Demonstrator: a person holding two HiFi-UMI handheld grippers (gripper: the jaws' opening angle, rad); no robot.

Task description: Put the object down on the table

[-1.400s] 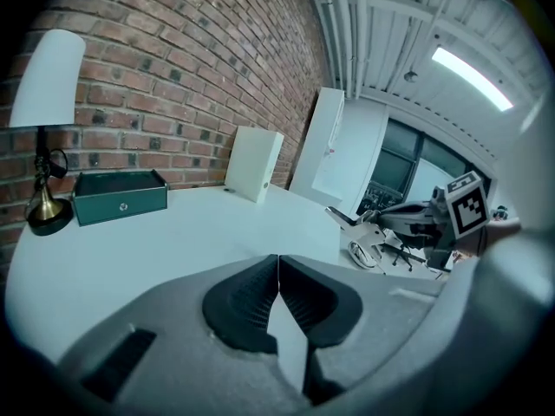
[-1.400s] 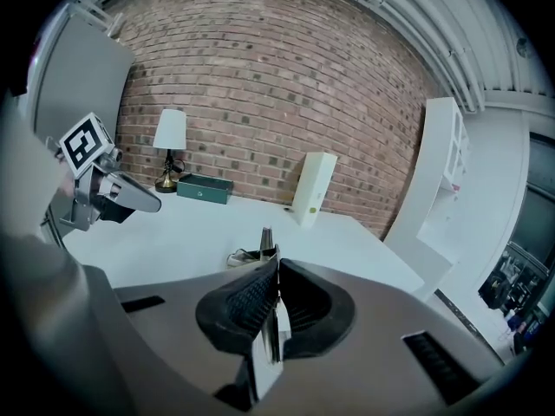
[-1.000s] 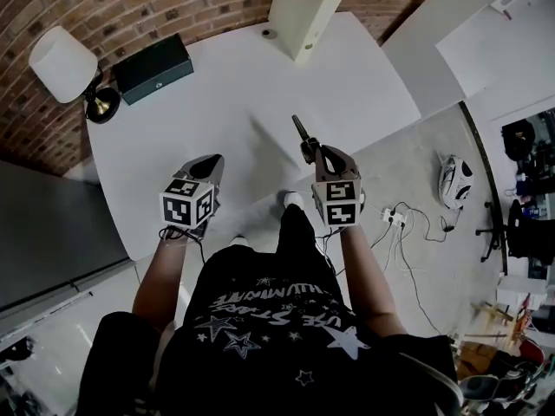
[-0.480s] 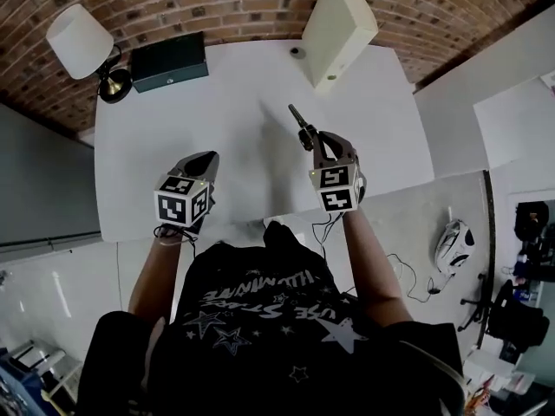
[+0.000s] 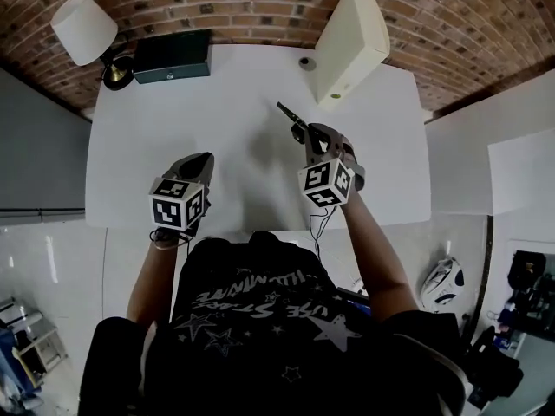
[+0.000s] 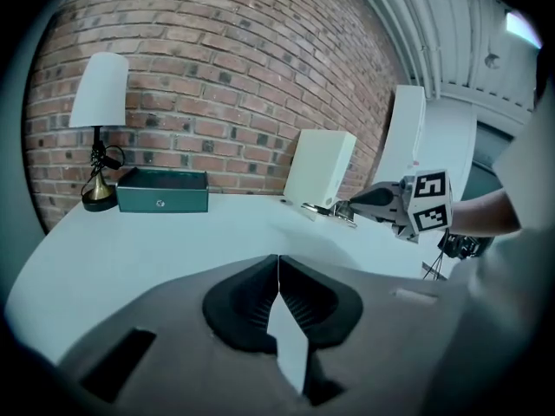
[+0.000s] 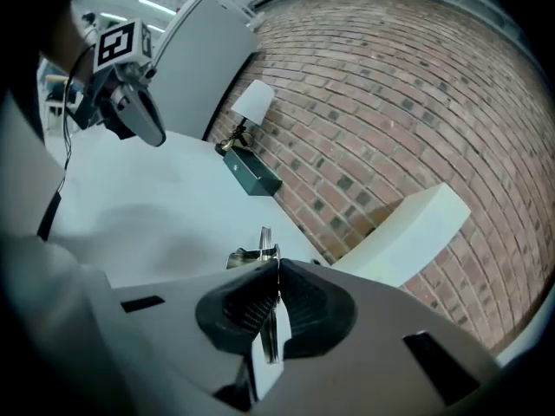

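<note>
One slim, shiny metal tool [image 7: 263,248] sits pinched in the nearly closed jaws of the right gripper [image 7: 276,276], above the white table [image 5: 173,128]. It looks light, stiff and slick, best gripped mid-length. The left gripper [image 6: 277,271] has its jaws together, empty.

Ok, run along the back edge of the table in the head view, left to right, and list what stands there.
lamp → dark green box → tall cream box
</note>
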